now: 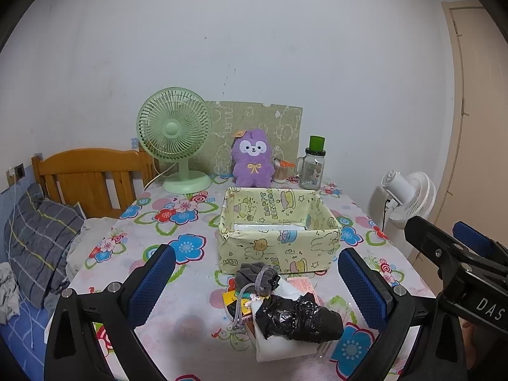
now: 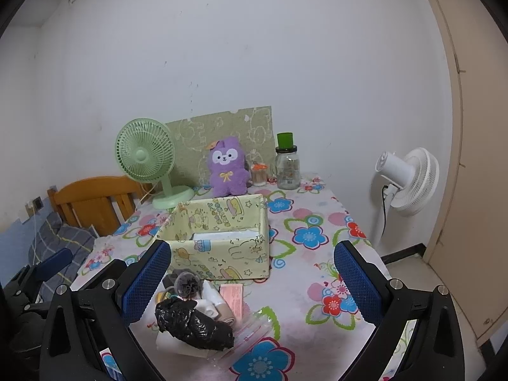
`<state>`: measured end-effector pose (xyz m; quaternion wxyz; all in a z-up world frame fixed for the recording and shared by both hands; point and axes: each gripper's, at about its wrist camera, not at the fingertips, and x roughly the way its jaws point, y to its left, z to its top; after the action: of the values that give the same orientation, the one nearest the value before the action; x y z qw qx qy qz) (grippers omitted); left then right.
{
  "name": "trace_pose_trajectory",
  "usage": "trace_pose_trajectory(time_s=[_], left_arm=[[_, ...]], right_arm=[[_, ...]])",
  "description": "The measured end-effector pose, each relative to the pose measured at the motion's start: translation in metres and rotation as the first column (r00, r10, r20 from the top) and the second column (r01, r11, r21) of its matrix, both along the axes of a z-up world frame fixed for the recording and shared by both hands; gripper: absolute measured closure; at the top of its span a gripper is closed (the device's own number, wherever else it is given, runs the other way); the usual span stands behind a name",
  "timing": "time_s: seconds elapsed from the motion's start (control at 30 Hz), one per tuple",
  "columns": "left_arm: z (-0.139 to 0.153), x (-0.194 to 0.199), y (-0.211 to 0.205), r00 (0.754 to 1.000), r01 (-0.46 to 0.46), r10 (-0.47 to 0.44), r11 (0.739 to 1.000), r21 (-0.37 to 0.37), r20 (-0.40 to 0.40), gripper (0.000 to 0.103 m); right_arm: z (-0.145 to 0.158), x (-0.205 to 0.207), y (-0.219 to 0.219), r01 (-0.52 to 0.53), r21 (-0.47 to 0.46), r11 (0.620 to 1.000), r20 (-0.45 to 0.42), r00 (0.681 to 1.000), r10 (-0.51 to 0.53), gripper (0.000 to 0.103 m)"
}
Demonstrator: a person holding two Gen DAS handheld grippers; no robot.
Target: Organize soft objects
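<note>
The crumpled black bag (image 1: 298, 319) lies low centre on the tabletop (image 1: 190, 311), before the yellow box (image 1: 279, 247); with both my left claw (image 1: 257, 285) and right claw (image 2: 252, 281) spread and empty, I'd pinch its bulk mid-body, not a loose edge.

A crinkled glossy black plastic bag (image 1: 298, 319) lies by a matt grey cloth pouch (image 1: 257, 277), a paper-wrapped box (image 1: 279, 228), a fuzzy purple plush toy (image 1: 252, 163), a clear glass jar (image 1: 312, 171) and a varnished wooden bed frame (image 1: 89, 181).
</note>
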<state>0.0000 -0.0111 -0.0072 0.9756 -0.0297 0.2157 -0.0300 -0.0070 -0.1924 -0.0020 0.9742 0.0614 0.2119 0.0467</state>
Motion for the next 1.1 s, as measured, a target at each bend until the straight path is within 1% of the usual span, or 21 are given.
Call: trace_pose_trajectory(time_s=[0.4,0.77,0.93,1.1], left_arm=[[-0.013,0.008,0.009,0.999,0.0,0.0,1.0,-0.006,-0.033,0.0],[-0.039,0.02,0.011,0.995,0.031,-0.032,0.999,-0.005,-0.092,0.0],[-0.054,0.026,0.014,0.99,0.059,-0.064,0.997,-0.04,-0.127,0.0],[-0.068,0.031,0.015,0.983,0.07,-0.075,0.997,-0.035,-0.17,0.0]], right_arm=[[-0.011,0.007,0.014,-0.042,-0.012,0.999,-0.015,0.999,0.042,0.0],[-0.034,0.022,0.03,-0.088,-0.024,0.996,-0.064,0.994,0.087,0.0],[-0.048,0.03,0.042,-0.116,-0.046,0.992,-0.093,0.989,0.111,0.0],[-0.058,0.034,0.051,-0.135,-0.061,0.989,-0.115,0.985,0.127,0.0]])
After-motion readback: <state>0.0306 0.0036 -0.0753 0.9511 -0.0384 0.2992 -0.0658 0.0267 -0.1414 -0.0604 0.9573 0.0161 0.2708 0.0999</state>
